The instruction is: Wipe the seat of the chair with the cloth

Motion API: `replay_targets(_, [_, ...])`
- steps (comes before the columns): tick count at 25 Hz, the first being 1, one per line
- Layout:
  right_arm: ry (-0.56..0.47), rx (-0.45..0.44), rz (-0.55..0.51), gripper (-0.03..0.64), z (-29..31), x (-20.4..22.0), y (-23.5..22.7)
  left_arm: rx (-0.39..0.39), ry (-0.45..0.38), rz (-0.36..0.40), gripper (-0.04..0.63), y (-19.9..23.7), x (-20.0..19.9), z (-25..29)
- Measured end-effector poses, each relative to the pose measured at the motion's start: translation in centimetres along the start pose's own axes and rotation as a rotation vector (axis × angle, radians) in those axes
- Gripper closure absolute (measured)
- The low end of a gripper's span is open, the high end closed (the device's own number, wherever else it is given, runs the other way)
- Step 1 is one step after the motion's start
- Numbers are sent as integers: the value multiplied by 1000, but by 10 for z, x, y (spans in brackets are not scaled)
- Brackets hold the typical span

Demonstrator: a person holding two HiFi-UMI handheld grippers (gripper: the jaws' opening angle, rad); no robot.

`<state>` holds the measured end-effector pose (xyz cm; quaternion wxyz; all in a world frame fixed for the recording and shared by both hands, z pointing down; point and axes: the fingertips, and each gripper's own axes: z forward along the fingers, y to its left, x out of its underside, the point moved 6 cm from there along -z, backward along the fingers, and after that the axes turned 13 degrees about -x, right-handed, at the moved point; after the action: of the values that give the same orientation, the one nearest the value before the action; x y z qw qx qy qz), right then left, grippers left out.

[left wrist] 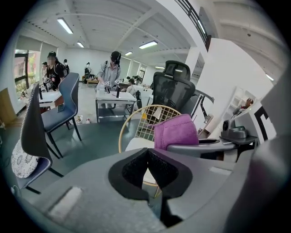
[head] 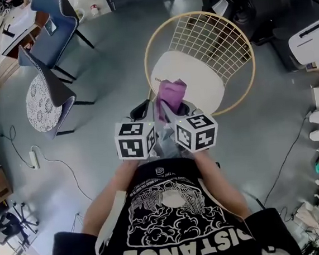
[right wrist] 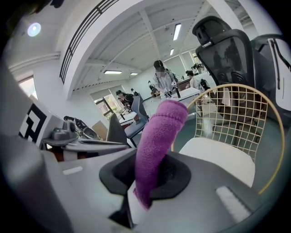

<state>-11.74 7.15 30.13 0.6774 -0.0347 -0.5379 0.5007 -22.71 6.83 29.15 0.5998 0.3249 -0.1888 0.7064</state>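
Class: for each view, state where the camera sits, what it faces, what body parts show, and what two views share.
Head view: on the head, looking down at the chair; forearms, shirt show.
Left gripper view: on left gripper, facing the chair; shut, empty.
Right gripper view: on right gripper, facing the chair; shut on cloth.
Shared: both gripper views show chair and cloth.

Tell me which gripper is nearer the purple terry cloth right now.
Right. The right gripper is shut on the purple terry cloth, which sticks up out of its jaws. The left gripper is shut on nothing alongside, the cloth off to its right.
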Motion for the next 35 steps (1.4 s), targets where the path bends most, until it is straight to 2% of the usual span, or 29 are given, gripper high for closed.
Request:
replay_targets(8, [32, -69, 110, 555, 31, -16, -67, -60, 75, 61, 600, -12, -27, 57])
replay_targets(15, [15, -44, 223, 555, 62, -15, -116, -67, 154, 105, 600, -2, -32, 91])
replay_targets(19, [-16, -24, 268, 555, 81, -19, -138, -27, 177, 140, 600, 3, -40, 119])
replay_targets(24, [-46, 68, 331, 555, 112, -19, -164, 88, 254, 239, 600, 12, -48, 157])
replay_targets(28, [-45, 81, 383, 555, 141, -14, -189, 142, 299, 270, 600, 16, -51, 192])
replay_targets(33, [-85, 137, 467, 555, 172, -8, -217, 232, 341, 371, 600, 25, -60, 232])
replay_targets(35, [-93, 155, 479, 555, 180, -5, -228, 247, 355, 389, 599, 29, -62, 244])
